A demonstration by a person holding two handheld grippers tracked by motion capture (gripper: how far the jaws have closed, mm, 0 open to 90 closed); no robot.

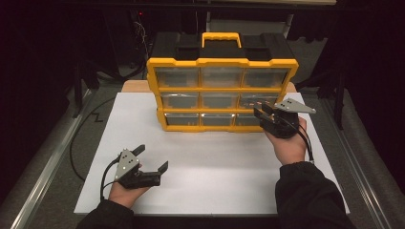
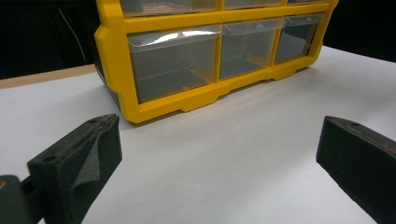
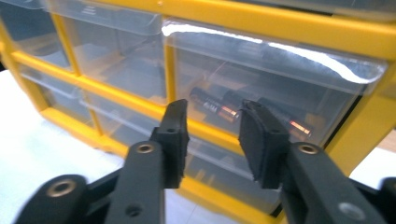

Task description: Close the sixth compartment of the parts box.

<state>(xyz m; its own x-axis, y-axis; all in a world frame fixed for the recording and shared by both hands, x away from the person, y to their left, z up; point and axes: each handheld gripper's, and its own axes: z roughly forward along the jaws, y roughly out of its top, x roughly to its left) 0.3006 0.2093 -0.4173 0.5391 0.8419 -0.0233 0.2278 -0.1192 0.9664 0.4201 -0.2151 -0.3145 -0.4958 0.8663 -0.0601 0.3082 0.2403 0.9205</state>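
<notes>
A white rectangular table top (image 1: 210, 157) carries the whole scene, with dark floor and black cables around it. At its far half stands a yellow plastic organiser cabinet (image 1: 222, 62) with a black back and a yellow carry handle (image 1: 221, 37) on top; its front is a grid of nine clear plastic drawers, three rows of three, facing the person.

The right gripper (image 1: 260, 110), held in the person's right hand (image 1: 288, 143), sits at the cabinet's right front, level with the middle and bottom rows. In the right gripper view the thing in hand is the clear drawer at the right end of the middle row (image 3: 275, 93). It lies closed in its yellow frame, and inside it rest several black and copper-coloured cylindrical batteries (image 3: 219, 108). The two black jaws stand slightly parted, released, right in front of the drawer's clear face; nothing is between the pads, and I cannot tell whether the tips touch the plastic. The drawer's lip runs above the jaw tips, and the yellow cross bar below the drawer passes behind them.

The left gripper (image 1: 152, 160), in the person's left hand (image 1: 125, 191), rests low over the near left part of the table top, well apart from the cabinet. Its jaws are spread wide with bare table between them, pointing toward the cabinet's bottom row of drawers (image 2: 215, 56).
</notes>
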